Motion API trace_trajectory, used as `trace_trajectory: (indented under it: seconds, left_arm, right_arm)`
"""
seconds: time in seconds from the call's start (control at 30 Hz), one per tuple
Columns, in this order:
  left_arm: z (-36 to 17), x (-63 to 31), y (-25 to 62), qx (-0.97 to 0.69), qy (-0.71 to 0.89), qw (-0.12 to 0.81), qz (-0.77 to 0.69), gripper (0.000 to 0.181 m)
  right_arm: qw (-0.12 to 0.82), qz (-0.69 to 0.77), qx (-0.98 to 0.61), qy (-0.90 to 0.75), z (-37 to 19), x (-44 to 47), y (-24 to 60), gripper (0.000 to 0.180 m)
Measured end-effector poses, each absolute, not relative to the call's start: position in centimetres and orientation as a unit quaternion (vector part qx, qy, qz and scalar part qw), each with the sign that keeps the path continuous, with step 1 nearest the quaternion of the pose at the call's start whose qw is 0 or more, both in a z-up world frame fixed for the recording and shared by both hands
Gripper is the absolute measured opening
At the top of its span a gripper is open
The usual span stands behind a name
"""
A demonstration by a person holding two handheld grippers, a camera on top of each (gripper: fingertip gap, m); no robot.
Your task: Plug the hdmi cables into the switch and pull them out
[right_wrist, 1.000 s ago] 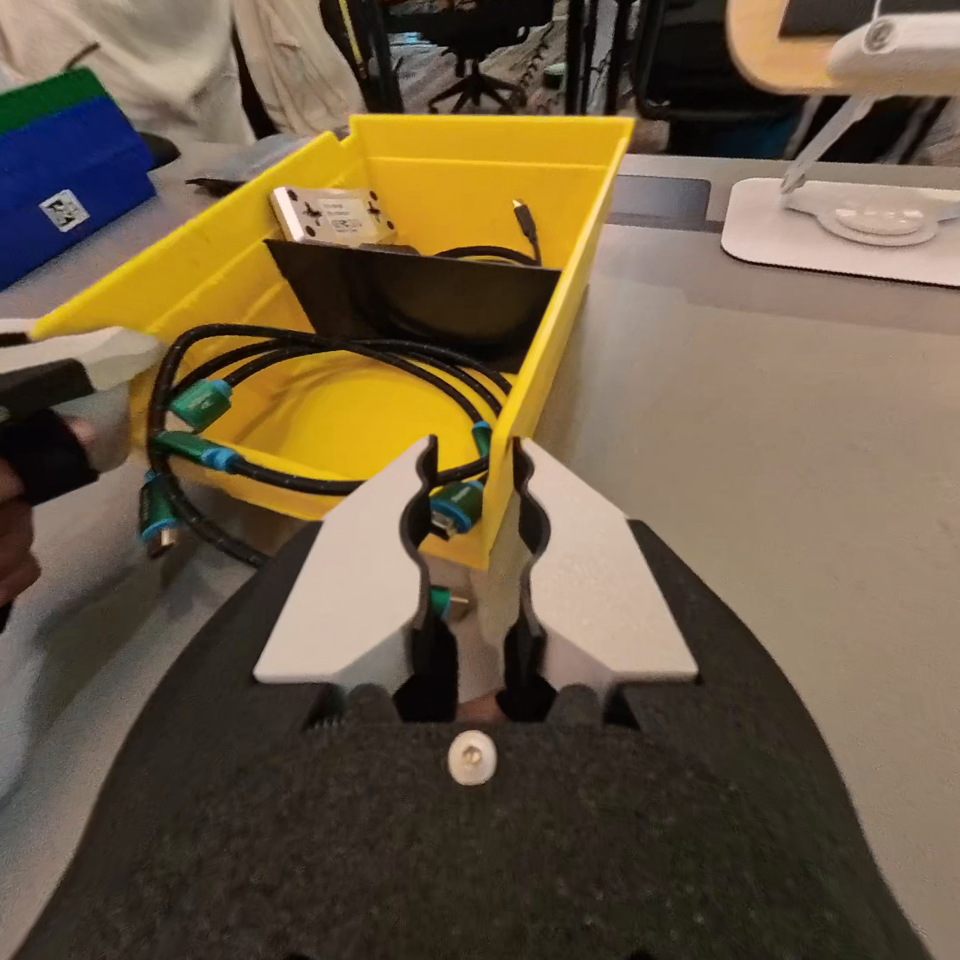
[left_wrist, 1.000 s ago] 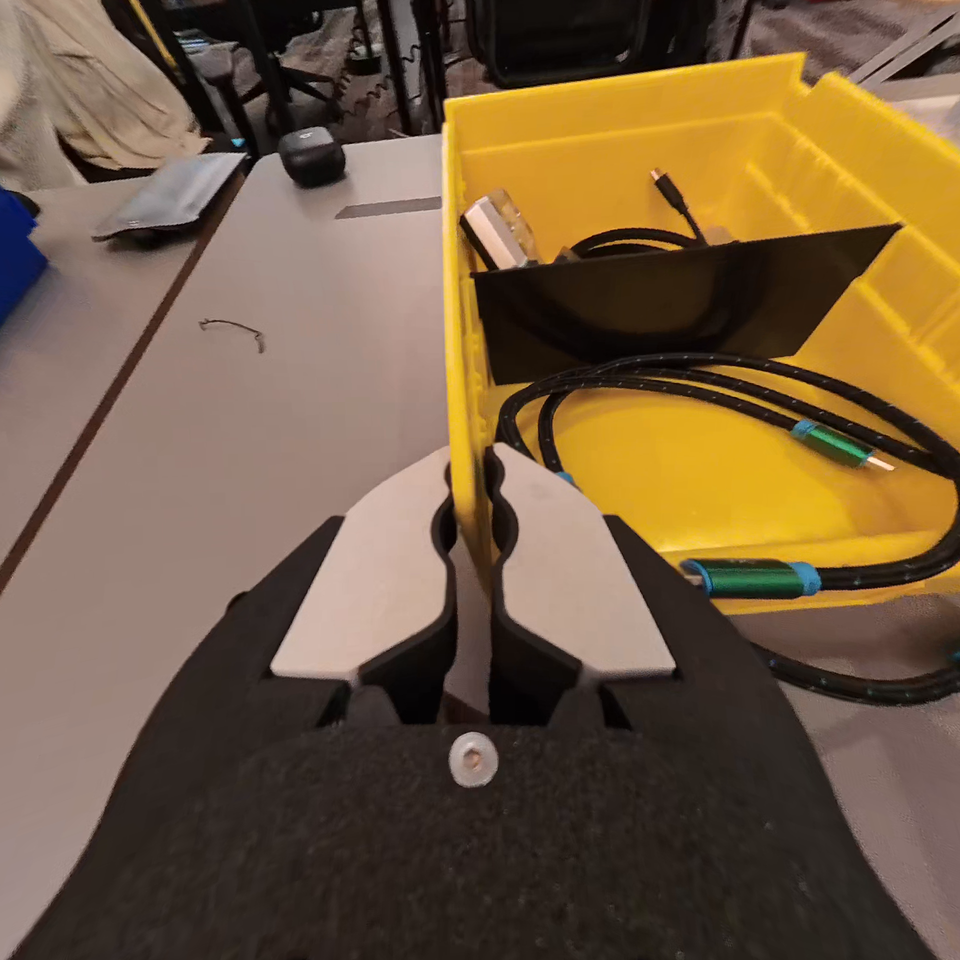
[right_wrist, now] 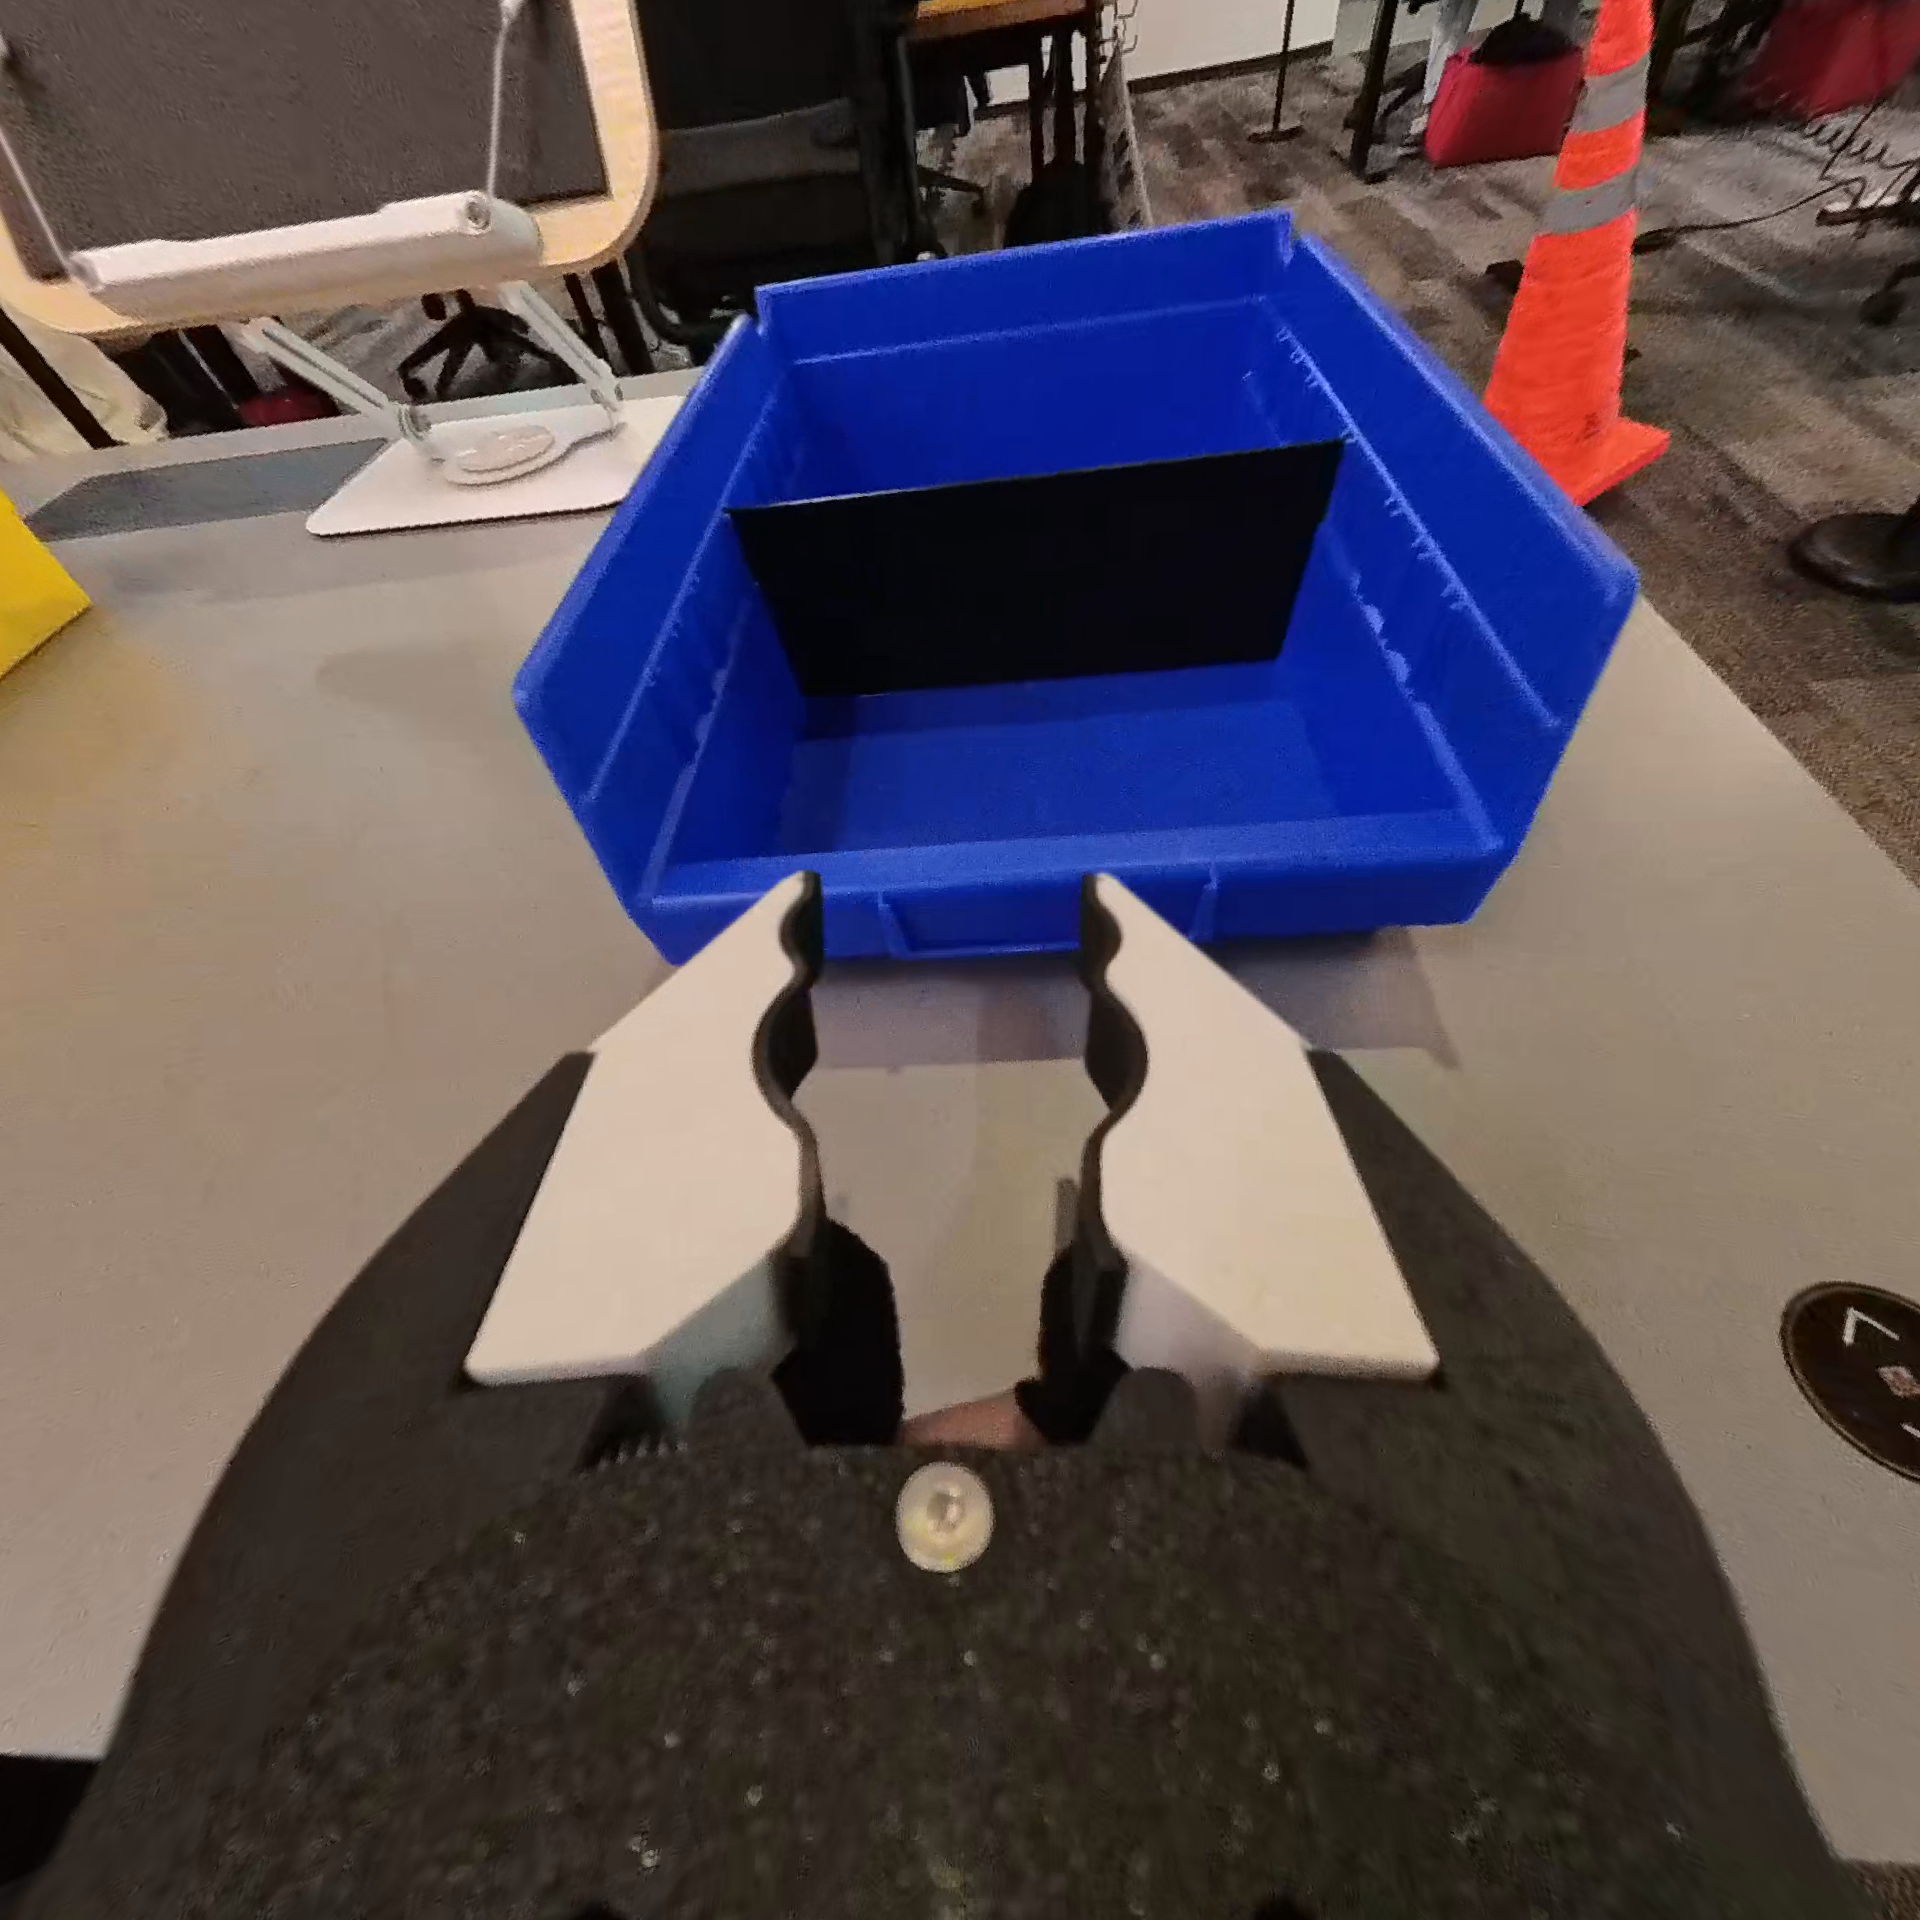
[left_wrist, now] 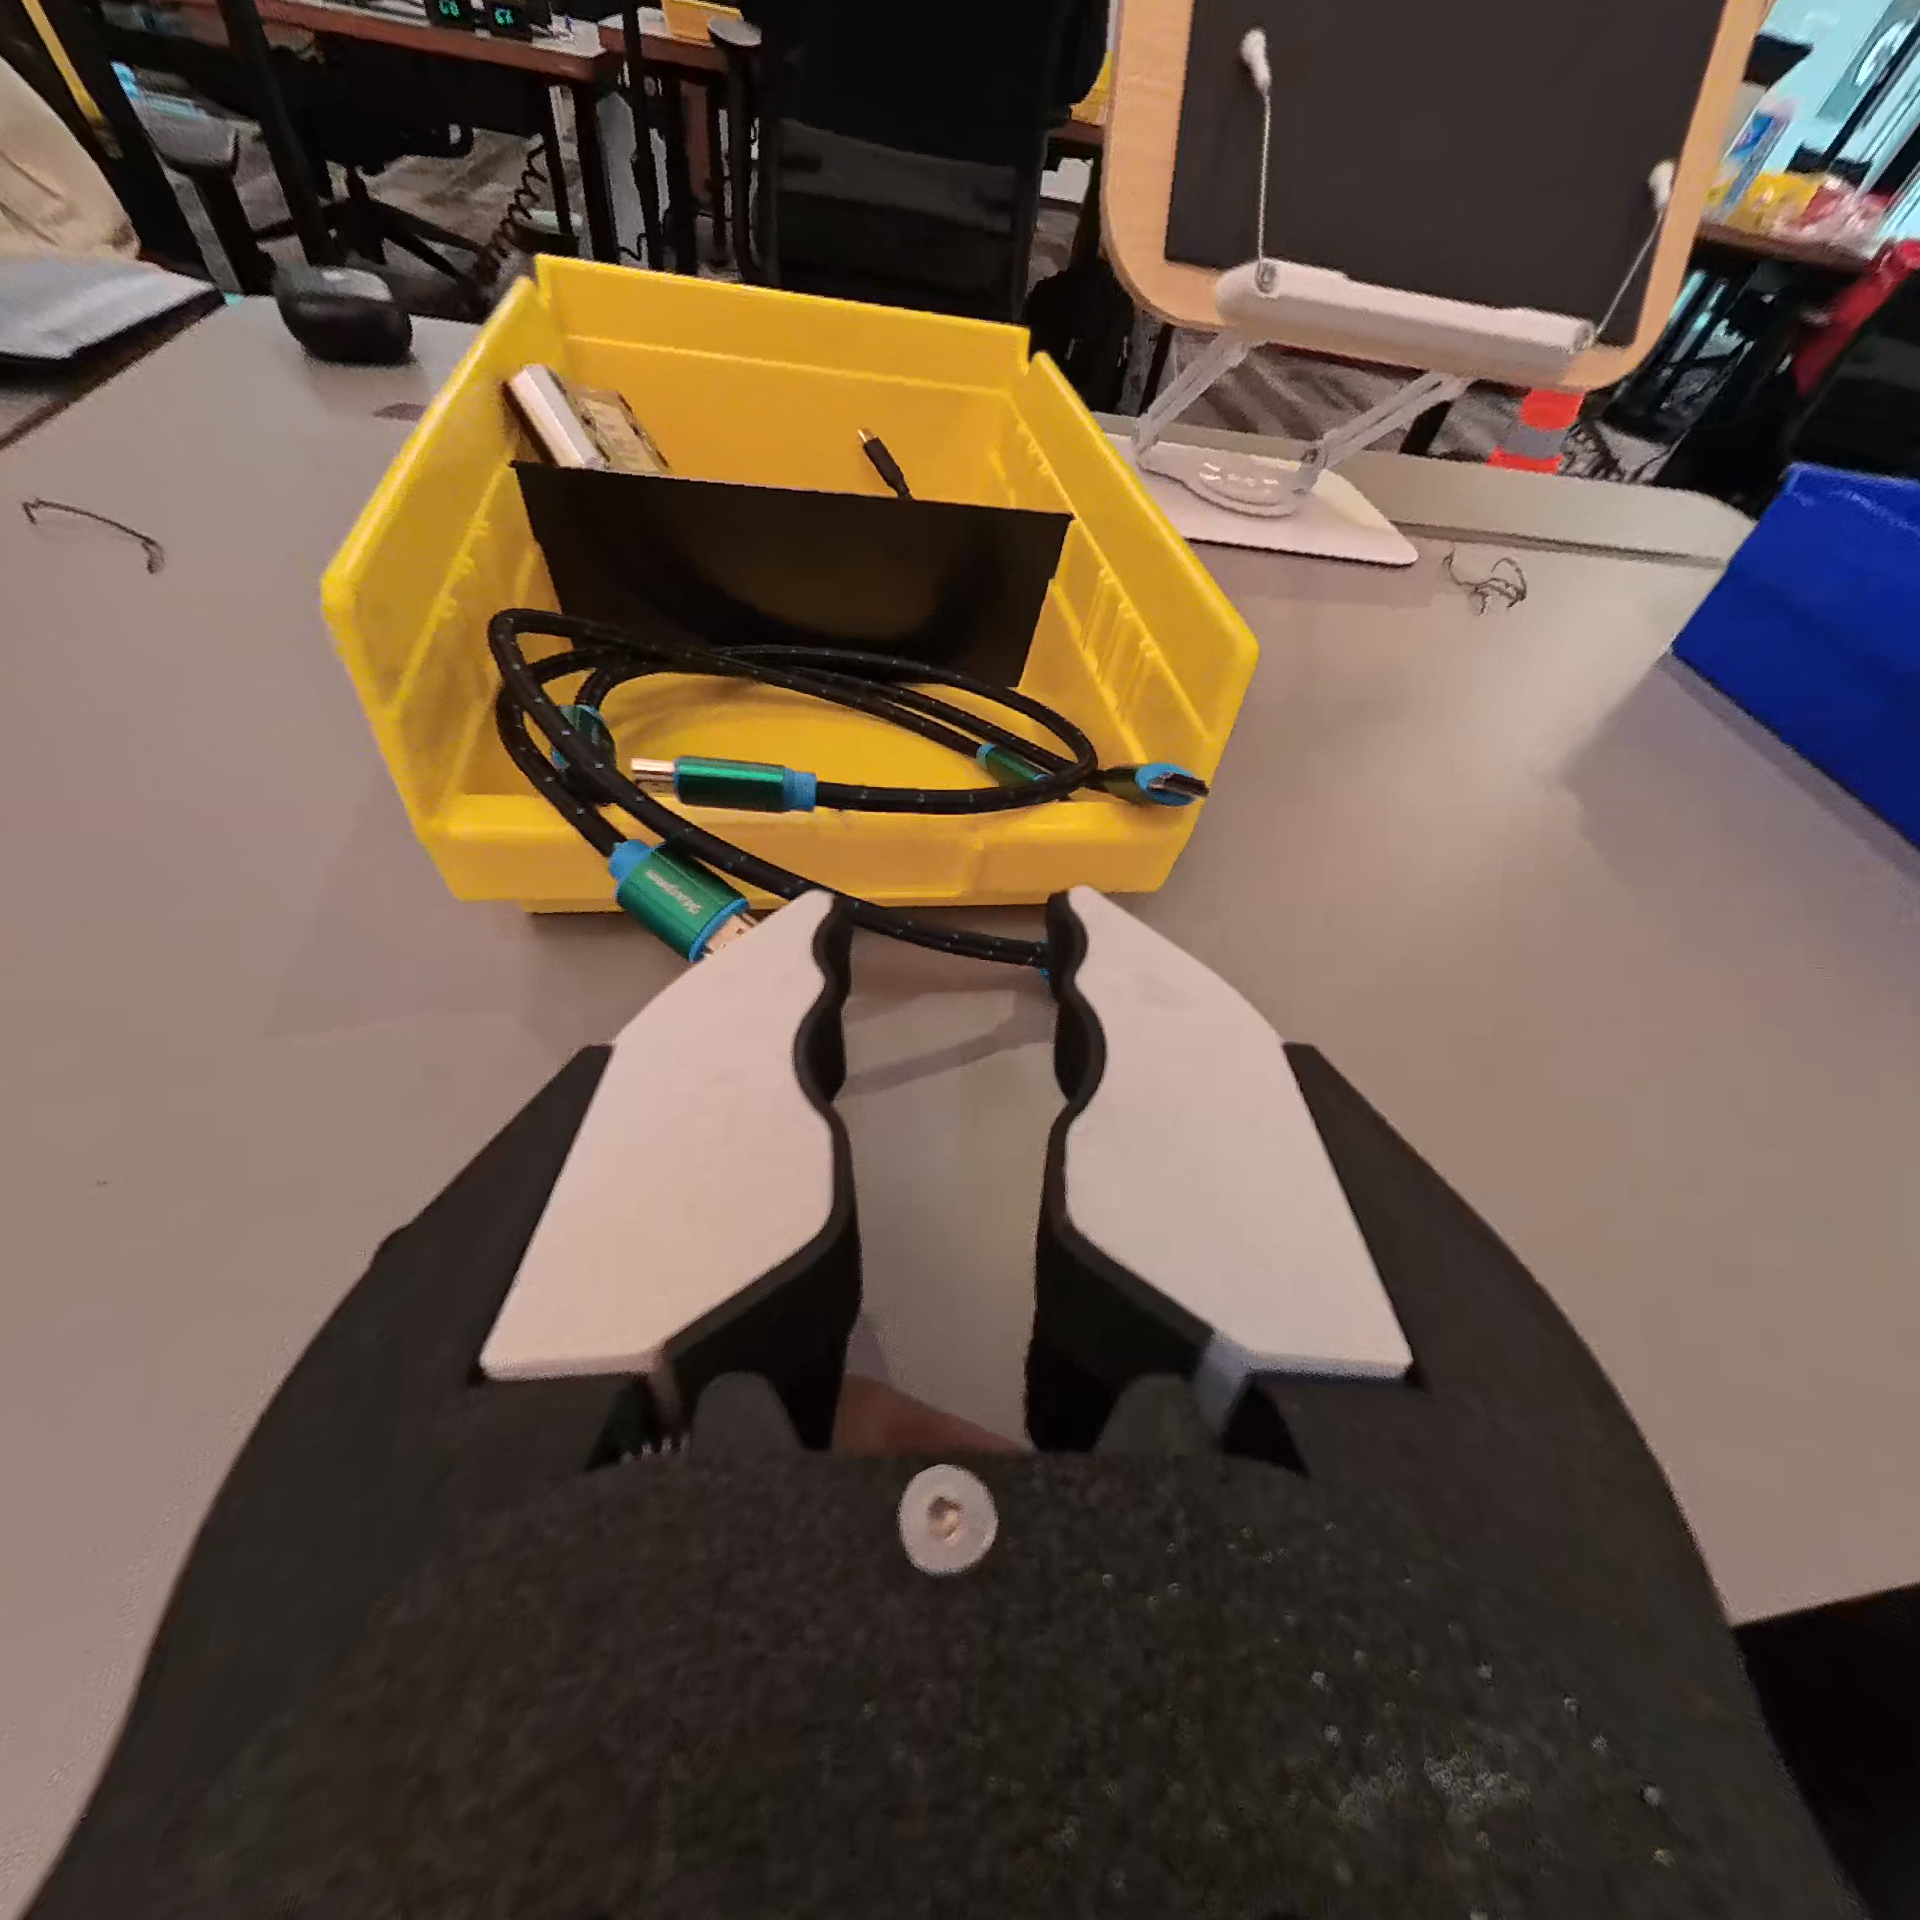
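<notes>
In the left wrist view the left claw point(left_wrist: 940, 914) hung apart before the yellow bin point(left_wrist: 384, 665), whose HDMI cables point(left_wrist: 790, 686) spilled forward (best gripped by a green plug point(left_wrist: 681, 902)), while in the right wrist view the right claw point(right_wrist: 948, 894) gaped, holding nothing, at an empty blue bin point(right_wrist: 1039, 899) on the tabletop point(right_wrist: 260, 831).

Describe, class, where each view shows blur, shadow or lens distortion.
Left wrist view: yellow bin sharp, table edges bowed by the wide lens, background screen stand smeared. Right wrist view: blue bin slightly soft, casting a soft shadow in front; orange cone blurred.
</notes>
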State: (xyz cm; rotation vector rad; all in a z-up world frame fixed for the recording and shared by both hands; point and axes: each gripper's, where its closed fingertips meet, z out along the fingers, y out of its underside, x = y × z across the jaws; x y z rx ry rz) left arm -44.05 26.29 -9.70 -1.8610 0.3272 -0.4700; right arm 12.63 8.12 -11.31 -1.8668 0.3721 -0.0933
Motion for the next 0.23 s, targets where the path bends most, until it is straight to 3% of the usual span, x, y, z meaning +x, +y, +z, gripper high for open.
trace_trajectory:
  seconds: [0.23]
  left_arm:
    - [-10.12, -44.21, 27.48, -0.797, 0.13, 0.559, -0.191, 0.036]
  right_arm:
    - [0.584, -0.033, -0.793, 0.171, -11.03, 13.24, 8.64, 0.049]
